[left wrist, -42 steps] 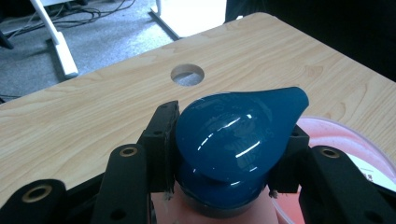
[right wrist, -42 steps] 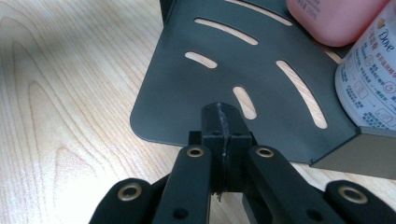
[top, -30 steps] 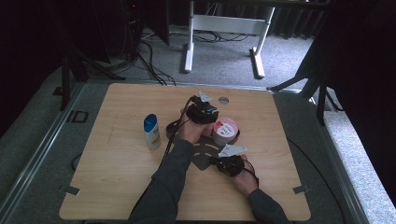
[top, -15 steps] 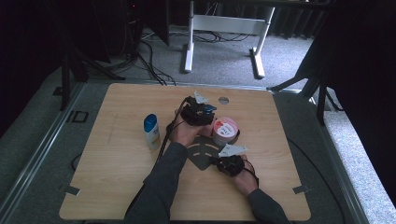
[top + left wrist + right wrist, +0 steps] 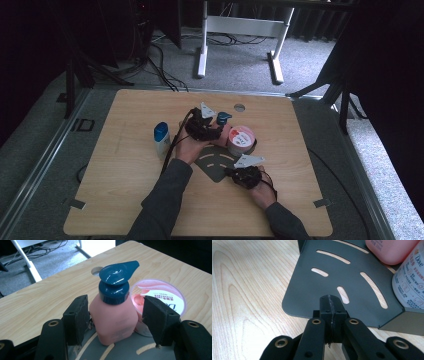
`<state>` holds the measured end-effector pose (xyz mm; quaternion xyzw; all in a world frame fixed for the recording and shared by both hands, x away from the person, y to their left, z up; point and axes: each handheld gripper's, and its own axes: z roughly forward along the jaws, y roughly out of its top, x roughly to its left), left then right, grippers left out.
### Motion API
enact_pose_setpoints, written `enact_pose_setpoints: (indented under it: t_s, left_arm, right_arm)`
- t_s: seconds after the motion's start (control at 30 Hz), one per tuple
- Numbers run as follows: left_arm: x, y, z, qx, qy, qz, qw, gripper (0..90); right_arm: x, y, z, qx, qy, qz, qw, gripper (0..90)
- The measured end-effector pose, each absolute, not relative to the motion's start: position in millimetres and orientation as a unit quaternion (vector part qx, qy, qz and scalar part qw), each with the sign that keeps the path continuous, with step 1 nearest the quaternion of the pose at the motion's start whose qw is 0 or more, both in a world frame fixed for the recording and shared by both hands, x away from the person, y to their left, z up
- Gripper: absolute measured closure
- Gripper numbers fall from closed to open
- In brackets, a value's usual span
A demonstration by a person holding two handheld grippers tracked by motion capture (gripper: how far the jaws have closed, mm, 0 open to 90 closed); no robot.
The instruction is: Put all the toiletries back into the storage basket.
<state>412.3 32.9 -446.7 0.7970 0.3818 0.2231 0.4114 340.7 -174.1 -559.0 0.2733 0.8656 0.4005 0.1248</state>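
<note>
Pump bottle (image 5: 113, 315), pink with a blue top, stands upright on the grey slotted tray (image 5: 352, 285) between the left gripper's (image 5: 113, 320) parted jaws, apparently untouched. White tub (image 5: 160, 298) sits just beside it. The right gripper (image 5: 331, 315) is clamped on the tray's front edge.

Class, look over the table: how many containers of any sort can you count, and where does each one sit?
3. A pink pump bottle stands on the dark slotted tray between the left gripper's open jaws. A pink-lidded tub sits beside it. A white bottle with a blue cap stands apart on the bare table.
</note>
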Motion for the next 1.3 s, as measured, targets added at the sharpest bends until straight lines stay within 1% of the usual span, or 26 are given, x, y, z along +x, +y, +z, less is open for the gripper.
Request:
enact_pose_setpoints:
  t_s: [0.27, 0.4, 0.87, 1.03, 1.3]
  left_arm:
    - [399.9, 43.6, -439.9, 0.791, 0.383, 0.229, 0.418, 38.3]
    - [393.8, 47.8, -437.8, 0.796, 0.376, 0.234, 0.413, 38.7]
    - [369.1, 64.3, -440.1, 0.803, 0.361, 0.226, 0.417, 40.9]
    - [361.2, 72.6, -442.4, 0.807, 0.360, 0.213, 0.416, 43.0]
    - [347.2, 87.1, -442.0, 0.816, 0.350, 0.217, 0.406, 44.8]
  right_arm:
    - [340.8, -174.1, -559.1, 0.274, 0.865, 0.401, 0.124, 90.0]
    - [340.8, -174.1, -559.1, 0.274, 0.865, 0.401, 0.124, 90.0]
    - [340.8, -174.2, -559.1, 0.275, 0.865, 0.401, 0.124, 90.0]
    - [340.9, -174.2, -559.1, 0.276, 0.865, 0.402, 0.122, 90.0]
    - [340.9, -174.2, -559.1, 0.275, 0.865, 0.402, 0.122, 90.0]
